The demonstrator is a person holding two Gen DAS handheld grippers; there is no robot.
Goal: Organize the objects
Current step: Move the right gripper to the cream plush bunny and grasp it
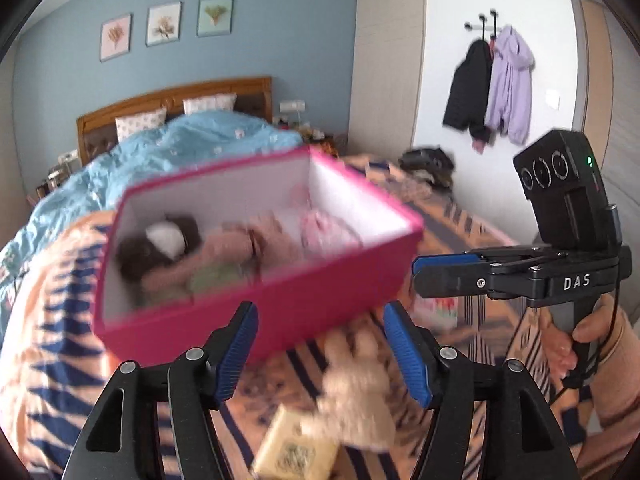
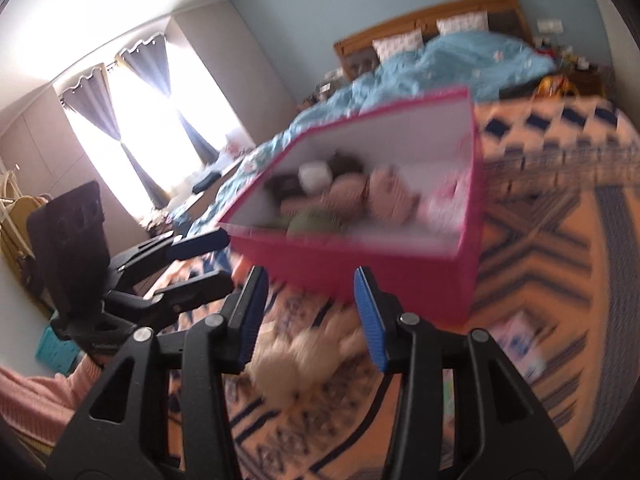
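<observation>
Hovering over the toys with both tongs open

Your left tongs (image 1: 320, 350) gape with nothing between the pads; just beneath and ahead lies a cream plush toy (image 1: 356, 396), touching a yellowish packet (image 1: 296, 454). Your right tongs (image 2: 310, 316) are spread too, the same plush toy (image 2: 296, 364) below them. Beyond both sits the pink box (image 1: 280, 312) on the patterned blanket (image 1: 52, 344), soft toys (image 1: 224, 248) inside. Farther off lies the blue duvet (image 1: 168, 152).

Black tongs (image 1: 320, 344) with ribbed blue pads, silver screws, pink sleeves.
</observation>
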